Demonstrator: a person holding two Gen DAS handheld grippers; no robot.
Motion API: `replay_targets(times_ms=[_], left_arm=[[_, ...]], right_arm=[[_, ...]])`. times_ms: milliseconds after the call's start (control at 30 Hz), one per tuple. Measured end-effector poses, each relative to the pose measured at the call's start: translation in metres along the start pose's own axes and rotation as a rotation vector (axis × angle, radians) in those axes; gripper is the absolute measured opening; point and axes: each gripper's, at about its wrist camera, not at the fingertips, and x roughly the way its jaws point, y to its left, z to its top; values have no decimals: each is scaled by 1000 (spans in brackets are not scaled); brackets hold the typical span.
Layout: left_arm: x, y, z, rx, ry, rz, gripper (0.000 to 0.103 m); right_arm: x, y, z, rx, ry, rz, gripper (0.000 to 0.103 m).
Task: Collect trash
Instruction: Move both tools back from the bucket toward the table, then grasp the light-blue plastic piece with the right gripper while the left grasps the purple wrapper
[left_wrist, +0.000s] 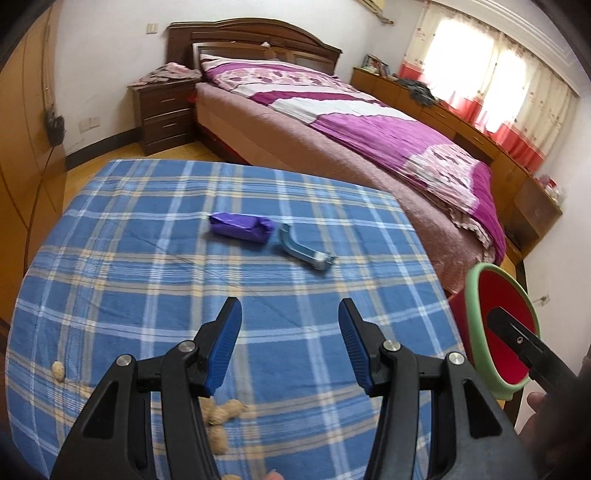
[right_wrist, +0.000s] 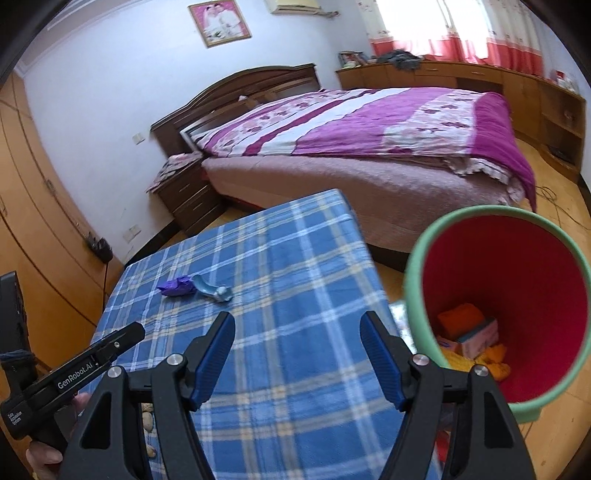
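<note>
A purple wrapper (left_wrist: 241, 226) and a light blue squeezed tube (left_wrist: 306, 249) lie side by side on the blue plaid table (left_wrist: 147, 258), beyond my left gripper (left_wrist: 290, 314), which is open and empty above the cloth. Several peanut shells (left_wrist: 221, 413) lie under its left finger. A red bin with a green rim (right_wrist: 506, 310) stands on the floor right of the table, with orange and pink trash inside. My right gripper (right_wrist: 297, 328) is open and empty over the table's right part. The wrapper (right_wrist: 176, 286) and the tube (right_wrist: 214, 291) also show in the right wrist view.
A bed with a purple quilt (left_wrist: 369, 122) stands beyond the table, with a dark nightstand (left_wrist: 164, 110) beside it. Wooden cabinets (right_wrist: 480, 81) line the window wall. A wardrobe (right_wrist: 37, 221) stands at the left. Cables (right_wrist: 554, 210) lie on the floor.
</note>
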Motion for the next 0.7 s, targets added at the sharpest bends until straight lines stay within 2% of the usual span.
replay_targets(times_ms=[400, 700], left_arm=[[24, 38, 24, -30, -1, 78, 55], [45, 70, 28, -77, 20, 128, 55]], right_arm=[[63, 55, 8, -129, 88, 41, 73], [118, 77, 8, -181, 149, 53, 73]])
